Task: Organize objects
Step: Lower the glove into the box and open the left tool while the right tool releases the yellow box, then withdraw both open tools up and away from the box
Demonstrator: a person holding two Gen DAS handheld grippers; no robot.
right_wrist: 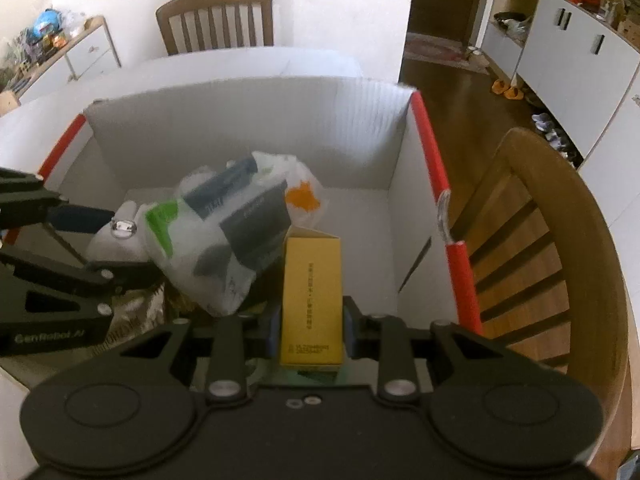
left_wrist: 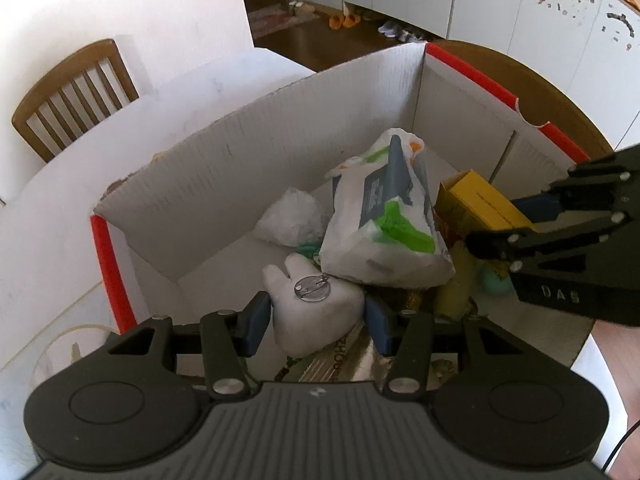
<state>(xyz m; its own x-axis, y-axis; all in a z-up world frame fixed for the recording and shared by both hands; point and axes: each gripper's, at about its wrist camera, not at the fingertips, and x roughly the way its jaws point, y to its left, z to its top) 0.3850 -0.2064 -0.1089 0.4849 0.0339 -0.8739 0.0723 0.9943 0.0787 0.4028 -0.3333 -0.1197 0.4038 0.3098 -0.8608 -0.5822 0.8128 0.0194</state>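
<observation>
A white cardboard box [left_wrist: 224, 184] with red edges holds several objects. My left gripper [left_wrist: 316, 322] is shut on a white plush toy [left_wrist: 316, 316] with a round metal badge, inside the box near its front wall. My right gripper [right_wrist: 311, 326] is shut on a yellow carton [right_wrist: 312, 296] and holds it over the box's right side; the carton also shows in the left wrist view [left_wrist: 476, 204]. A white plastic bag [left_wrist: 384, 220] with green print and a dark box inside leans between the two; it also shows in the right wrist view [right_wrist: 232, 232].
A white fluffy item [left_wrist: 290, 216], a yellow-green bottle [left_wrist: 456, 284] and printed packets [left_wrist: 340, 364] lie in the box. The box [right_wrist: 248, 120] stands on a white table [left_wrist: 52, 208]. Wooden chairs stand behind [right_wrist: 216, 20] and at the right [right_wrist: 560, 248].
</observation>
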